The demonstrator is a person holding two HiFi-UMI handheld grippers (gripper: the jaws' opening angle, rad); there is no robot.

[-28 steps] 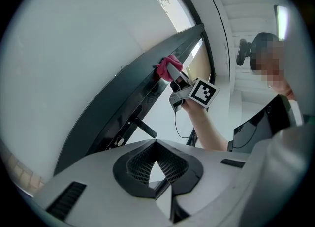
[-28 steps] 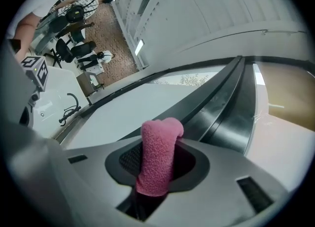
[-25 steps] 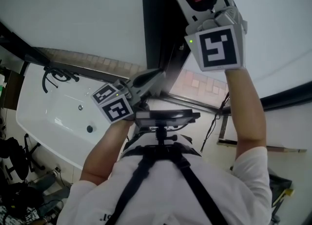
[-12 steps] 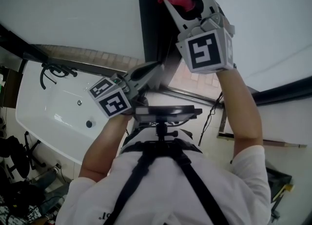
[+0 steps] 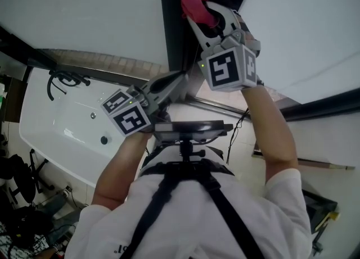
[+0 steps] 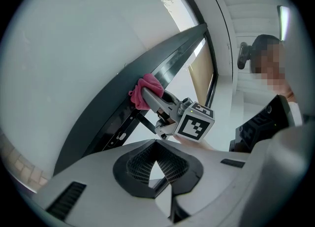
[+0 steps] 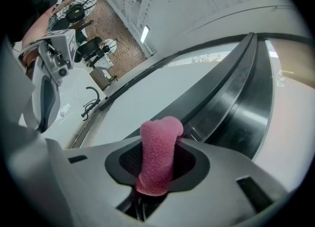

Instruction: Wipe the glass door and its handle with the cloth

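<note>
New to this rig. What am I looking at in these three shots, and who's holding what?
No robot: a person wears a head camera and holds a gripper in each hand. The head view looks down over their arms; the other two views ride on the grippers, looking along the tongs. The right gripper has its tongs shut on a pink cloth, held against the dark frame of the glass door. The left gripper is lower, tongs together, holding nothing. The marker cubes are part of the grippers. A white bathtub is at the left.
</note>
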